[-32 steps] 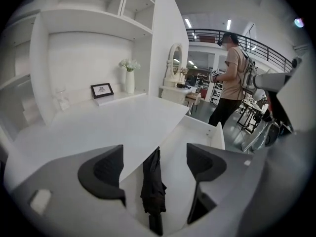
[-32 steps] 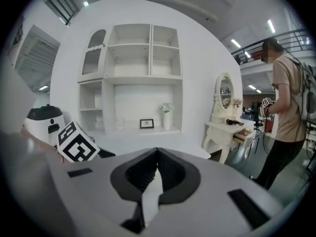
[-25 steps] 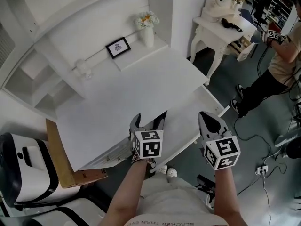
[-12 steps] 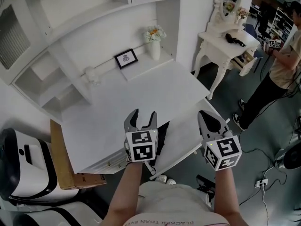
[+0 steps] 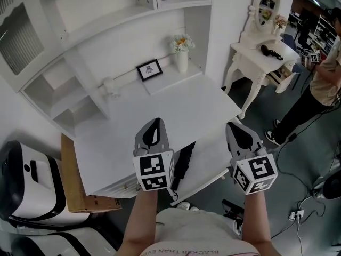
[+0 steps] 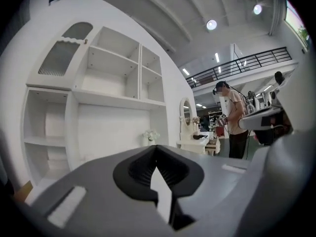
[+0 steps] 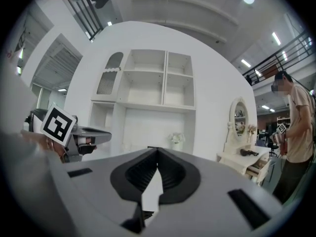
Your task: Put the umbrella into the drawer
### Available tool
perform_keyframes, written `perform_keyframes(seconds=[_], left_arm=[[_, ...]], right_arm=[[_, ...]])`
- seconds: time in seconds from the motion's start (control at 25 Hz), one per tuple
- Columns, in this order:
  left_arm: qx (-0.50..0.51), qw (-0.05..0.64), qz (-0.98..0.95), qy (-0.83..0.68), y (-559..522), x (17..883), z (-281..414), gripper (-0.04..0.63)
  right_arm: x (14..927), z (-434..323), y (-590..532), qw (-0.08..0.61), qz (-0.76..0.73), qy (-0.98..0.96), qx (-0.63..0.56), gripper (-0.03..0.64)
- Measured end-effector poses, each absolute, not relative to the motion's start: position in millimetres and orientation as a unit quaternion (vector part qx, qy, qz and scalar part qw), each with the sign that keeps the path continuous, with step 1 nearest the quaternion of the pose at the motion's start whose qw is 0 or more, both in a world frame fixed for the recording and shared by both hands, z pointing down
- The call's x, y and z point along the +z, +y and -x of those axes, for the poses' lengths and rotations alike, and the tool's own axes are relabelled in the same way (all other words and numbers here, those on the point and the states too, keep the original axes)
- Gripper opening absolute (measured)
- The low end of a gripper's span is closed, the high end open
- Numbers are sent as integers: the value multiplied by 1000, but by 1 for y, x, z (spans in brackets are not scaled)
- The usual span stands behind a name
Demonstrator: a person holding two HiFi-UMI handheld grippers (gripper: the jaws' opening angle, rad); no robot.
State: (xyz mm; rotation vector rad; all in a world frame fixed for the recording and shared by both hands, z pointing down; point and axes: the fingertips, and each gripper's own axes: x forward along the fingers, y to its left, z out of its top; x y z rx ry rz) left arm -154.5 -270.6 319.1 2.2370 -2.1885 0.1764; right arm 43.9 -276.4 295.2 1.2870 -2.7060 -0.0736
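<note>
My left gripper is clenched on nothing. Its jaws have just been closing, and its own view shows the ribbed pads meeting with only the shelves beyond them. My right gripper is clenched too, pads together and empty. Both point about level, out over the front edge of the table. The left one is near the middle of that edge and the right one is by the right front corner, well apart from it.

The umbrella is black and folded. It lies in the open drawer, which sticks out from under the table's front edge. It runs front to back, just right of my left gripper in the head view, between the two grippers and nearer the left one. Neither gripper holds it.

A small frame leans at the middle of the table's back edge. A vase of flowers stands just beside it toward the back right corner. A small white figure sits farther left along the same edge. The shelves rise above the back of the table. A cardboard box stands against the table's left side. Off to the right is a white dressing table with a mirror, and a person stands beyond it.
</note>
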Motion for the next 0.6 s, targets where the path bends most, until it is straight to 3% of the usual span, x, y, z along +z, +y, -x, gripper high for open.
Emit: perform_keyframes(seconds=[0.6], left_arm=[[-62, -96, -740, -663, -225, 216, 175, 8]], right_arm=[[230, -46, -254, 27, -440, -893, -92, 6]])
